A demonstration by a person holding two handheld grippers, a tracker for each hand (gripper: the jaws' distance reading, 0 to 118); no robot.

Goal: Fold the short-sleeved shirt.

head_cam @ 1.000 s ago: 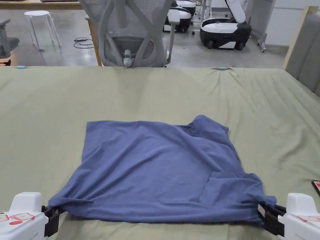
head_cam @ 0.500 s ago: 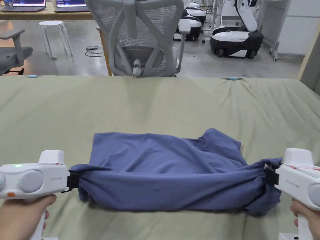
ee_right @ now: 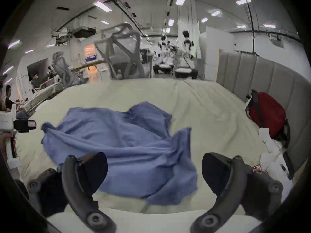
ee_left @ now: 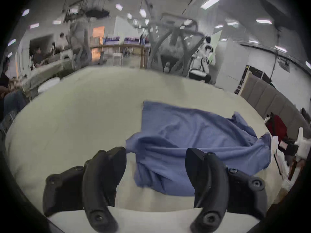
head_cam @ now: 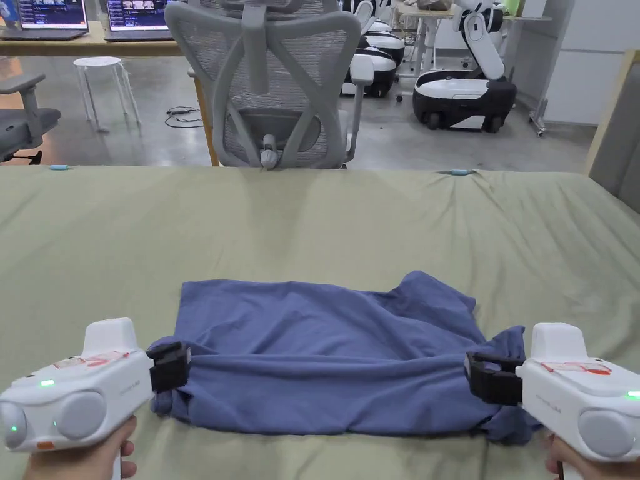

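Observation:
A blue short-sleeved shirt [head_cam: 325, 350] lies on the green sheet [head_cam: 312, 219], its near part doubled over toward the far edge in a loose, wrinkled fold. My left gripper [head_cam: 170, 367] hovers at the fold's left end, and the left gripper view shows the jaws of this gripper [ee_left: 155, 152] standing wide apart with the shirt [ee_left: 193, 135] lying beyond them. At the fold's right end is my right gripper [head_cam: 490, 378]; in the right gripper view its jaws [ee_right: 154, 157] are also spread, with the cloth [ee_right: 117, 135] loose between and beyond them. A hand holds each gripper.
A grey mesh office chair [head_cam: 275, 87] stands at the bed's far edge. A padded grey headboard [head_cam: 619, 150] runs along the right, with a red bag [ee_right: 267, 115] and white items against it. A white stool [head_cam: 100, 69] and wheeled robots [head_cam: 462, 94] stand on the floor beyond.
Both grippers lifted the shirt's near edge and carried it away from me over the rest of the shirt. Since half a second ago their jaws have opened and let the cloth go.

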